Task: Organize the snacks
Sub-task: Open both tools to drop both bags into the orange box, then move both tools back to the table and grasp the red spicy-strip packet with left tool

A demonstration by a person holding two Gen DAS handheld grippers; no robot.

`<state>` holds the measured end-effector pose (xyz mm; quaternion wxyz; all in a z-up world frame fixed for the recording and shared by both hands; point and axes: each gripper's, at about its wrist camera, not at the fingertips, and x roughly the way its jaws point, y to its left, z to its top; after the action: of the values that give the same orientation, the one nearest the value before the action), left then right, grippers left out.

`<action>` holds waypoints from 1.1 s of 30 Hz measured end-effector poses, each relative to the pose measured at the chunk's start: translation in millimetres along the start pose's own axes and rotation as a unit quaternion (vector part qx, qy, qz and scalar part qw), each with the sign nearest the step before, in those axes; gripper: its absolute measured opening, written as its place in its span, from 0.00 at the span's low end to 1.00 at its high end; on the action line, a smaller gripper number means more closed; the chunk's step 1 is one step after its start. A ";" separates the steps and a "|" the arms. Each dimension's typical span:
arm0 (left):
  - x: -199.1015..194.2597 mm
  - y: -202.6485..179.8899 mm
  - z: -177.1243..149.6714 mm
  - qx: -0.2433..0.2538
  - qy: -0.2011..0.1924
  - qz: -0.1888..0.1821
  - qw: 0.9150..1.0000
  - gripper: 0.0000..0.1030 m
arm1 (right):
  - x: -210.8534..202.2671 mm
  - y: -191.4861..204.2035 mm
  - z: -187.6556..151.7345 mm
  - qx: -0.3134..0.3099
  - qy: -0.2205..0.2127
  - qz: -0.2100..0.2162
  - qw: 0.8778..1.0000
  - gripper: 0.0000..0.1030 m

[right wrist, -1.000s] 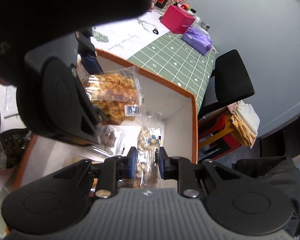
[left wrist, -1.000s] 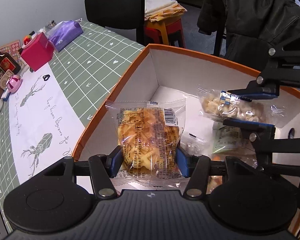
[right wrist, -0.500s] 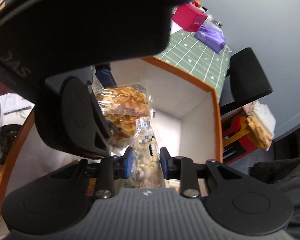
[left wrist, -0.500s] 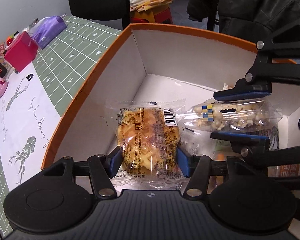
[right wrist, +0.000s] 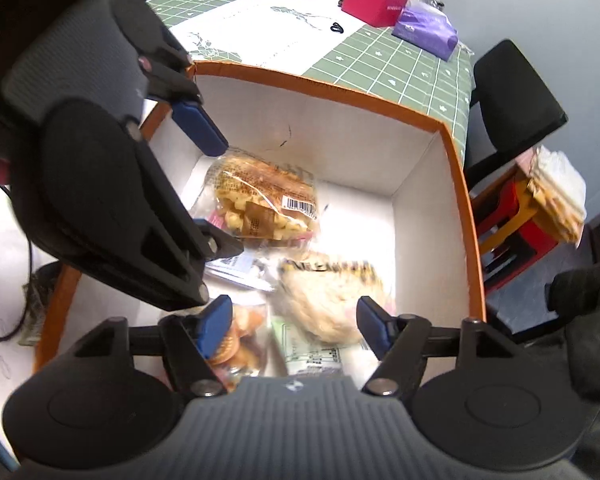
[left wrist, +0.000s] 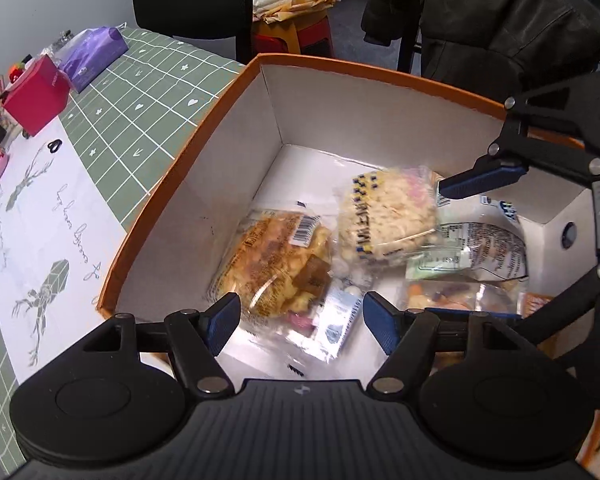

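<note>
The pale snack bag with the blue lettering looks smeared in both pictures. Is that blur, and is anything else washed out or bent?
Left wrist view: the pale snack bag is motion-blurred, while the box rim stays sharp; the fisheye lens bows the tablecloth grid. Right wrist view: the same bag is smeared, and glare whitens the box floor beside the golden snack bag.

The pale puffed-snack packet (right wrist: pixel 332 304) is motion-blurred, its print unreadable.
</note>
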<state>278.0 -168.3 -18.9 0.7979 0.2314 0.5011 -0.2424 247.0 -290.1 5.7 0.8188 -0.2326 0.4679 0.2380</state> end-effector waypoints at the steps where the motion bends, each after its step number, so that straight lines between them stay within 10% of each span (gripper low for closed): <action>1: -4.0 0.7 -1.8 -0.002 0.000 -0.002 1.000 0.80 | -2.0 1.0 0.0 0.003 -0.001 -0.002 1.000 0.67; 17: -110.6 9.7 -59.6 -0.071 -0.068 0.034 0.995 0.80 | -62.8 55.6 -5.4 0.041 -0.076 -0.029 0.996 0.78; 33: -149.5 50.7 -194.8 -0.171 -0.106 0.070 0.977 0.80 | -61.7 145.1 -34.2 0.131 -0.183 0.092 0.970 0.78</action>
<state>118.6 13.4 47.8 0.8892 0.0988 0.4303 -0.1199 108.7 -208.5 21.3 0.8886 -0.0318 0.3561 0.2874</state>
